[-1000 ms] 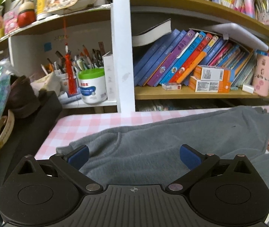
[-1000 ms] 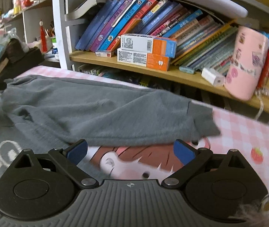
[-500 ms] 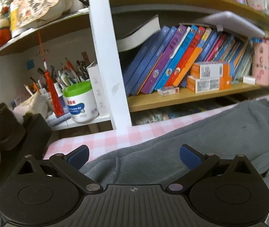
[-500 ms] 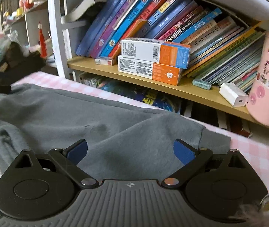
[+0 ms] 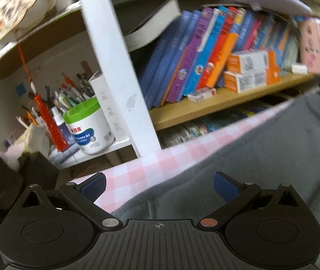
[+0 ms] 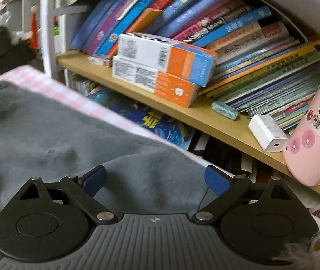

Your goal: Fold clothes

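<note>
Both views are blurred by motion, most at the frame edges; book titles and box print cannot be read. The grey garment (image 5: 261,157) runs out of frame at right and bottom in the left view and at left in the right view (image 6: 54,139), so its full outline is hidden, and each gripper body covers the cloth nearest the camera. The garment lies on a pink checked cloth (image 5: 151,168), whose far strip alone shows. Left gripper (image 5: 158,183): fingers spread wide, nothing between them, the left tip over the checked cloth, the right tip over the garment. Right gripper (image 6: 155,181): fingers likewise spread and empty, both tips over the garment's far edge. A dark shape with a blue tip at the far right of the left view is too blurred to identify.

Beyond the cloth stands a shelf (image 6: 205,117) with a leaning row of books (image 5: 196,54), two orange boxes (image 6: 164,67) stacked one on the other, one white charger (image 6: 267,132), one pale blue eraser-like block (image 6: 224,110) and one pink cup (image 6: 315,130) cut off at the right. A white post (image 5: 115,67) divides the shelf; left of it stand one green-lidded tub (image 5: 88,126) and one hanging red tassel (image 5: 47,117), with pens behind
</note>
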A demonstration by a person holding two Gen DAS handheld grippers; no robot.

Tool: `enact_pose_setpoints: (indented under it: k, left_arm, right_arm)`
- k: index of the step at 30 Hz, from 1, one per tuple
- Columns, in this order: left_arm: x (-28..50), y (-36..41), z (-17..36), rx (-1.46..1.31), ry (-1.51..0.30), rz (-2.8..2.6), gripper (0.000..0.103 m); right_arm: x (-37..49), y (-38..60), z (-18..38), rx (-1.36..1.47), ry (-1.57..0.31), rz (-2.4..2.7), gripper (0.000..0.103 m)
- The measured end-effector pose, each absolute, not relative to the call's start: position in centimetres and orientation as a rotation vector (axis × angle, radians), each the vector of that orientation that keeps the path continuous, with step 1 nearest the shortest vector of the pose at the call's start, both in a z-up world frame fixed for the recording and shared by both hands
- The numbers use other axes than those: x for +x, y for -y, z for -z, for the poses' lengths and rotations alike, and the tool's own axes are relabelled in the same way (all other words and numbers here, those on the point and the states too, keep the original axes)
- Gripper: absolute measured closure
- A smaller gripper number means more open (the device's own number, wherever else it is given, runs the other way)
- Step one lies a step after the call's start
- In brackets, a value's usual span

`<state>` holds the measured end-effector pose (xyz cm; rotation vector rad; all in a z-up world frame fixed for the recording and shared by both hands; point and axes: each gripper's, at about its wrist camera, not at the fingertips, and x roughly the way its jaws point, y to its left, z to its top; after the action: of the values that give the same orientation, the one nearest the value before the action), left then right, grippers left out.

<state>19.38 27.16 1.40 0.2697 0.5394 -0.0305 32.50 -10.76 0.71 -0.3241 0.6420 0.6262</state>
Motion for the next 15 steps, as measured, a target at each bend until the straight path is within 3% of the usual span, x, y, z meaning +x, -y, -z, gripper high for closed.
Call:
enact_pose_setpoints:
  k: [8, 15]
  left_arm:
    - [22.0, -27.2, -0.4, 0.262, -0.582, 0.05, 0.012]
    - [23.0, -26.9, 1.1, 0.293, -0.638, 0.104, 0.013]
  right_arm:
    - [36.3, 10.7, -0.2, -0.254, -0.669, -0.579, 0.023]
    - [37.4, 11.1, 0.6, -0.25, -0.698, -0.602, 0.023]
